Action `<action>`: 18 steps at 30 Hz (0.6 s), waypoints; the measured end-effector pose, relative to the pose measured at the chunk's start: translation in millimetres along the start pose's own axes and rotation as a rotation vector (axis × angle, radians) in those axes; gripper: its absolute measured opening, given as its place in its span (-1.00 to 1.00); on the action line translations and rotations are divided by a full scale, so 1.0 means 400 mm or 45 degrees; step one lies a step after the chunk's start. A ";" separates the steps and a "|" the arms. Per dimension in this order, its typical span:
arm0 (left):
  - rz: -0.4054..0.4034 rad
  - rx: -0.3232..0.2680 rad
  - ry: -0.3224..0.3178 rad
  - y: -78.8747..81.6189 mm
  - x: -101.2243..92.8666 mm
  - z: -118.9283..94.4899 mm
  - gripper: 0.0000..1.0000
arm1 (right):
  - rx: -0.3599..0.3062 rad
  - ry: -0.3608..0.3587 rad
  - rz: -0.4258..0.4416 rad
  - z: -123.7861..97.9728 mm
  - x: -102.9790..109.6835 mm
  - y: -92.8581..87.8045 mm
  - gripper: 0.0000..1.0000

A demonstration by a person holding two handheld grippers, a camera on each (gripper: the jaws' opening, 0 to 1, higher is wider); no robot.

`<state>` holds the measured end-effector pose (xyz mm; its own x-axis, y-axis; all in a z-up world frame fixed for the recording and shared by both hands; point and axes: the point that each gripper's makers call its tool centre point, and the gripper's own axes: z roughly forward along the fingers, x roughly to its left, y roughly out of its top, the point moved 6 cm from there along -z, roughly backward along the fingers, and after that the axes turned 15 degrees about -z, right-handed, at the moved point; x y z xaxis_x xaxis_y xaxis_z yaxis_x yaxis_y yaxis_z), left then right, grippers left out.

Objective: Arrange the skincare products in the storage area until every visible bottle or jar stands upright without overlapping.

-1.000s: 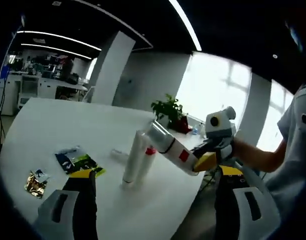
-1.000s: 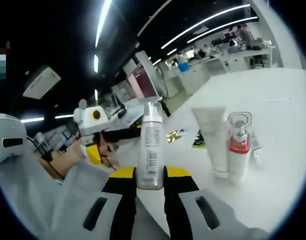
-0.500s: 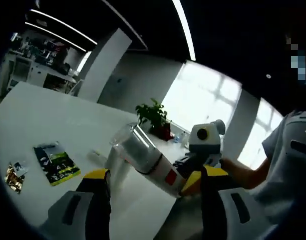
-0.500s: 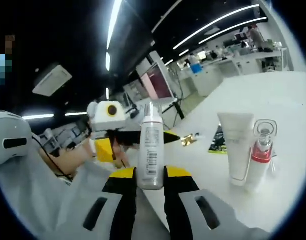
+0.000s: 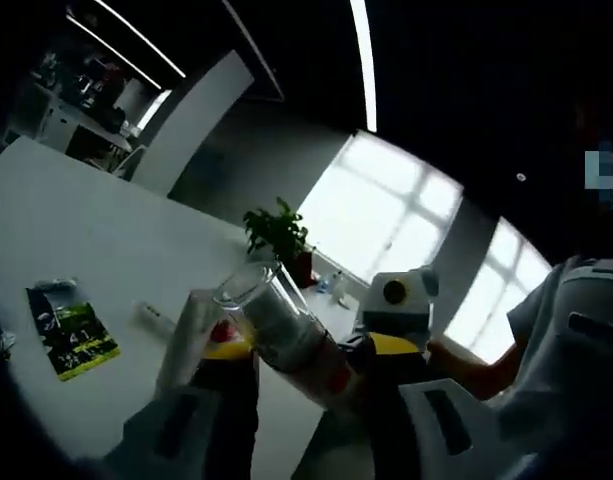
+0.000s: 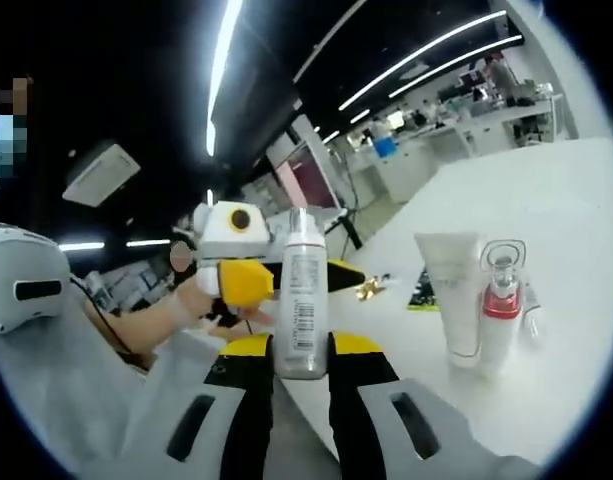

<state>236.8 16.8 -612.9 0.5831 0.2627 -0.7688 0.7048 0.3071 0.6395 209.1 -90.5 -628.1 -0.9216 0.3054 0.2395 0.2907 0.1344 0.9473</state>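
Note:
My right gripper (image 6: pixel 302 352) is shut on the base of a white bottle (image 6: pixel 303 300) with a barcode and a clear cap, held in the air off the table's edge. In the left gripper view the same bottle (image 5: pixel 286 335) slants up and left between my left gripper's (image 5: pixel 308 350) open jaws, with the right gripper (image 5: pixel 358 352) on its lower end. The left gripper (image 6: pixel 289 277) straddles the bottle's upper part. On the table a white tube (image 6: pixel 451 295) stands on its cap next to a red-collared pump bottle (image 6: pixel 499 305), both upright.
A green packet (image 5: pixel 71 325) and a gold packet (image 6: pixel 371 288) lie flat on the white table (image 6: pixel 566 230). A potted plant (image 5: pixel 276 230) stands at the table's far end. A person's sleeve (image 6: pixel 106 400) is close below the grippers.
The left gripper has moved in toward the held bottle, whose capped end now lies between its jaws. The right gripper has kept its hold. The tube and pump bottle stay put.

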 end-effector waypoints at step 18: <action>-0.138 0.058 -0.056 -0.015 0.012 0.048 -0.56 | -0.009 -0.104 0.010 -0.022 -0.023 -0.019 -0.60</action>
<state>243.2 -1.4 -620.5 0.5186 0.1896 -0.8337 0.7818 0.2896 0.5522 213.0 -102.6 -635.6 -0.8953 0.3822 0.2290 0.2958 0.1255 0.9470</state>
